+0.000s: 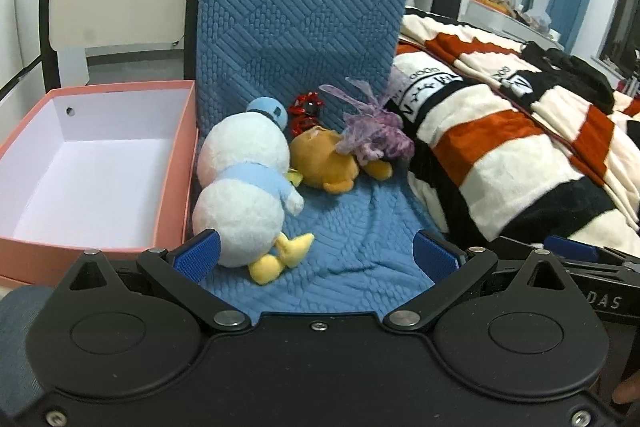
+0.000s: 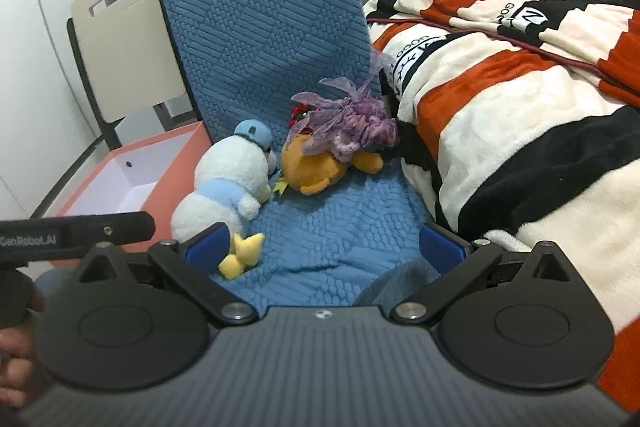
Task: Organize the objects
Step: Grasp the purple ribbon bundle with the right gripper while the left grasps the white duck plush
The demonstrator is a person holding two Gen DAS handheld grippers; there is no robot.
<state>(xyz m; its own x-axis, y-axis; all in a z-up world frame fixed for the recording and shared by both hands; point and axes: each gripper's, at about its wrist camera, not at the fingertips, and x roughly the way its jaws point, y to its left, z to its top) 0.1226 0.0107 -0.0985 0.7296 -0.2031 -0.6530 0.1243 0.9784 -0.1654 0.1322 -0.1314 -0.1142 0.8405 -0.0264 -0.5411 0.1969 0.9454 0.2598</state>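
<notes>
Left wrist view: the left gripper (image 1: 318, 257) hangs low over the blue quilted cover (image 1: 360, 247), its fingers (image 1: 198, 254) spread wide and holding nothing. The white duck plush (image 1: 244, 187) lies on its side directly ahead, its yellow feet just beside the near-side finger pad. Behind it lie the orange plush (image 1: 326, 159), a purple ribbon bundle (image 1: 374, 135) resting on top of that plush, and a small red-and-black item (image 1: 306, 111) against the upright cushion (image 1: 300, 7); what the small item is cannot be determined. The pink box (image 1: 172, 183) stands just beside the duck plush, open at the top, with a bare white interior and nothing in it. Judged step: pick up the nearest toy for transfer into the box. To do it well, centre the fingers on the round lower body of the duck plush rather than its feet, close until the soft filling compresses firmly, then lift clear of the box wall before moving across. Right wrist view: the right gripper (image 2: 326, 253) is also opened wide and empty, over the same cover. The duck plush (image 2: 224, 187) lies to its left, near its left finger pad; the orange plush (image 2: 316, 167) and ribbon bundle (image 2: 352, 123) lie further ahead. The striped blanket (image 2: 500, 107) is heaped close on the right. Only one corner of the pink box (image 2: 176, 163) shows; that visible part is empty.
</notes>
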